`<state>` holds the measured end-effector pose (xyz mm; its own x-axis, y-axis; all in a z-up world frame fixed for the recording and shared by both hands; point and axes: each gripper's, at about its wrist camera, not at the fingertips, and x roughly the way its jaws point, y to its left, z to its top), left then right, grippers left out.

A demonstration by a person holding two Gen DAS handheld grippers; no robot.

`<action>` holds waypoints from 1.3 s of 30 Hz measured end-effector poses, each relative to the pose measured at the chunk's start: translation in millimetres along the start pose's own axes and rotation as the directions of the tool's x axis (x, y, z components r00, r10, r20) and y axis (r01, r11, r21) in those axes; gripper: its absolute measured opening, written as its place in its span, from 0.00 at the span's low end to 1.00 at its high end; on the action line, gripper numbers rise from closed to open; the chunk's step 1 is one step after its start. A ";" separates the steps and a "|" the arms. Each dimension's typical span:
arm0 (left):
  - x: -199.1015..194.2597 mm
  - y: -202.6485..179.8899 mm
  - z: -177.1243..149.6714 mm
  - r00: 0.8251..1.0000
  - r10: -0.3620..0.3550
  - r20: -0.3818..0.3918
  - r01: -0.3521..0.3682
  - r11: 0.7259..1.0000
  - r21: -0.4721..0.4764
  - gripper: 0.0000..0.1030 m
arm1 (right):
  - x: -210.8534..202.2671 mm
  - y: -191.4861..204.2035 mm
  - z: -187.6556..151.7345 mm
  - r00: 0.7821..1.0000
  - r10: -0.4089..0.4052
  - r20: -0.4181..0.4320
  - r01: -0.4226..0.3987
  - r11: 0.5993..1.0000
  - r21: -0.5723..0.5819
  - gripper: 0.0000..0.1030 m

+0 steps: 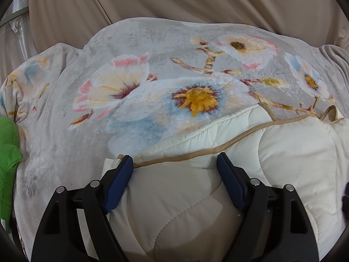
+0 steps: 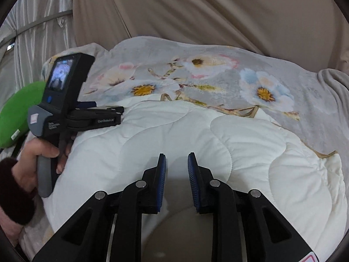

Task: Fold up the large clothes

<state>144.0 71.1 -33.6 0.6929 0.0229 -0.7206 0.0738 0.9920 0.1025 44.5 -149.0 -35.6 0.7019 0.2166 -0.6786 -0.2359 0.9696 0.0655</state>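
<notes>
A white quilt with tan trim lies bunched on the floral blanket. My left gripper sits at the quilt's left edge. Its jaws stand wide, a thick fold fills the gap, and both blue pads lie against it. The right wrist view shows this gripper from the side, lying on the quilt, with a hand around its handle. My right gripper hovers over the middle of the quilt, its jaws a narrow gap apart with nothing between them.
The floral fleece blanket covers the surface beyond and left of the quilt. A green cushion sits at the far left edge. Beige draped cloth hangs behind, and a silvery curtain is at the back left.
</notes>
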 end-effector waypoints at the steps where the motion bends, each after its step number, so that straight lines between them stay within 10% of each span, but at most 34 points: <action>1: 0.0 0.4 0.2 1.000 -0.002 0.000 0.002 1.000 -0.003 0.75 | 5.7 -3.8 -1.7 1.000 0.012 -0.009 -0.011 1.000 0.019 0.16; 6: -6.2 2.9 -0.2 1.000 -0.014 0.015 0.014 1.000 -0.020 0.75 | 19.9 -5.2 -5.6 1.000 0.005 -0.023 -0.004 0.999 0.043 0.12; 12: -83.4 61.6 -17.4 0.960 -0.259 0.110 0.277 0.940 -0.199 0.87 | 21.5 -3.1 -5.5 1.000 -0.016 -0.024 0.016 1.000 0.026 0.12; 23: -110.2 124.7 -144.9 0.940 -0.342 0.002 0.302 0.827 -0.474 0.89 | -26.4 -7.5 -8.4 0.994 0.098 0.056 -0.105 0.985 0.140 0.17; 31: -99.6 102.6 -140.5 0.914 -0.405 0.018 0.360 0.791 -0.496 0.89 | -34.4 -4.4 -41.6 0.992 0.121 -0.045 -0.112 0.979 0.171 0.01; 39: -157.1 81.8 -98.3 0.929 -0.330 0.169 0.370 0.849 -0.379 0.29 | -15.1 -14.4 -52.2 0.986 0.159 -0.052 -0.145 0.966 0.212 0.00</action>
<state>-29.4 160.9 20.6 0.7403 -0.3266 -0.5877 0.0473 0.8972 -0.4390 2.2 -172.2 -64.5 0.6194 0.3621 -0.6966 -0.1871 0.9298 0.3169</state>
